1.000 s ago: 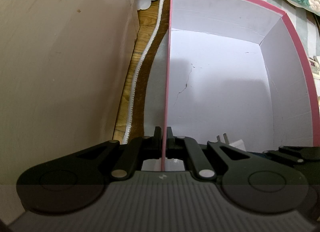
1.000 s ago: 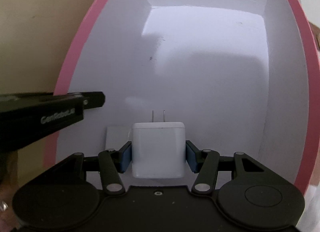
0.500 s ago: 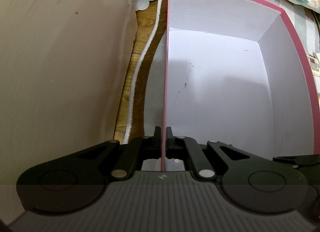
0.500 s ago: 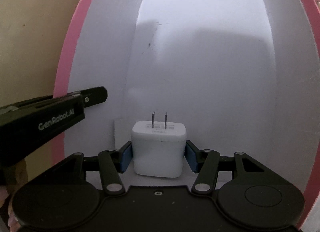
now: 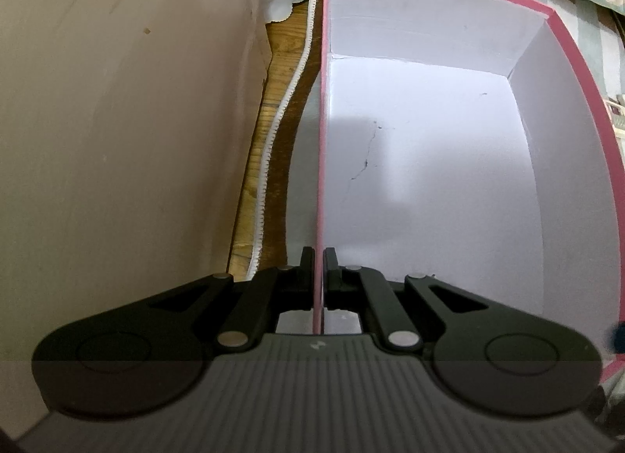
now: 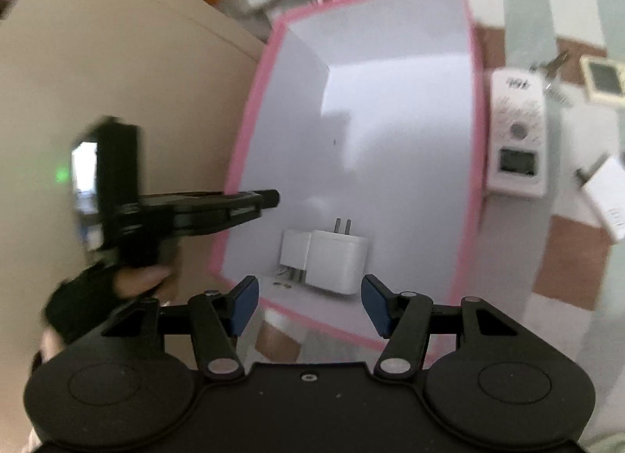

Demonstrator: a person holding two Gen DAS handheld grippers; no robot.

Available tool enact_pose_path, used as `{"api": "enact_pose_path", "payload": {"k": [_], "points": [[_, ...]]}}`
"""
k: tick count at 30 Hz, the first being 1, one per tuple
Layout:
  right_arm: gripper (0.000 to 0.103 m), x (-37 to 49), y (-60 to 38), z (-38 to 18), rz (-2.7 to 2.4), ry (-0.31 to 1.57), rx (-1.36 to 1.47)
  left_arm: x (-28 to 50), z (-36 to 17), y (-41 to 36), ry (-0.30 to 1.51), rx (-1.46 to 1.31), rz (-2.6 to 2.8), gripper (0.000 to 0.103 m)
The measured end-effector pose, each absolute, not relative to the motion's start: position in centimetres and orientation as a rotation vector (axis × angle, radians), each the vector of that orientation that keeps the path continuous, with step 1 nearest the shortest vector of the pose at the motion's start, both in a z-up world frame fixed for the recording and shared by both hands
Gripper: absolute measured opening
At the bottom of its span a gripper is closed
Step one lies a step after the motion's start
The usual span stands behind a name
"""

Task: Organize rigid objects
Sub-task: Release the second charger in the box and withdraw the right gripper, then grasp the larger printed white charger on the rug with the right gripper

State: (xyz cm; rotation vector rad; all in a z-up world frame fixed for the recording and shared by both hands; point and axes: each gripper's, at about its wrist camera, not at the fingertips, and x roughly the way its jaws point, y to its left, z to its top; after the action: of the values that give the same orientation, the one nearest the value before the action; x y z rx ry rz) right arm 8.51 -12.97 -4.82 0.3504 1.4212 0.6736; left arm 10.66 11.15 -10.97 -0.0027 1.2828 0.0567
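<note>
Left gripper [image 5: 319, 257] pinches box [image 5: 429, 164] edge; right gripper [image 6: 309, 306] spread.

left gripper [image 5: 319, 257] clamping pink box [image 5: 578, 62] wall

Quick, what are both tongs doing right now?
Left tongs: shut on the pink box wall.
Right tongs: open, holding nothing; white charger sits in the box, apart from them.

Blurred white remote [image 6: 516, 132] beside box [image 6: 474, 164]
</note>
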Motion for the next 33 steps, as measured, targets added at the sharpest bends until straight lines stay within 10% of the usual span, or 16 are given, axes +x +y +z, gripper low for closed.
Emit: {"api": "enact_pose_path", "payload": {"k": [18, 33], "points": [[0.066, 5.7, -23.7, -0.4, 0.816, 1.074, 0.123, 10.9, -11.2, 10.5, 1.306, 0.033, 0.063, 0.004], [0.073, 10.7, -22.2, -11.3, 0.582, 0.971, -0.491, 11.2, -11.8, 9.7, 1.335, 0.082, 0.054, 0.005]]}}
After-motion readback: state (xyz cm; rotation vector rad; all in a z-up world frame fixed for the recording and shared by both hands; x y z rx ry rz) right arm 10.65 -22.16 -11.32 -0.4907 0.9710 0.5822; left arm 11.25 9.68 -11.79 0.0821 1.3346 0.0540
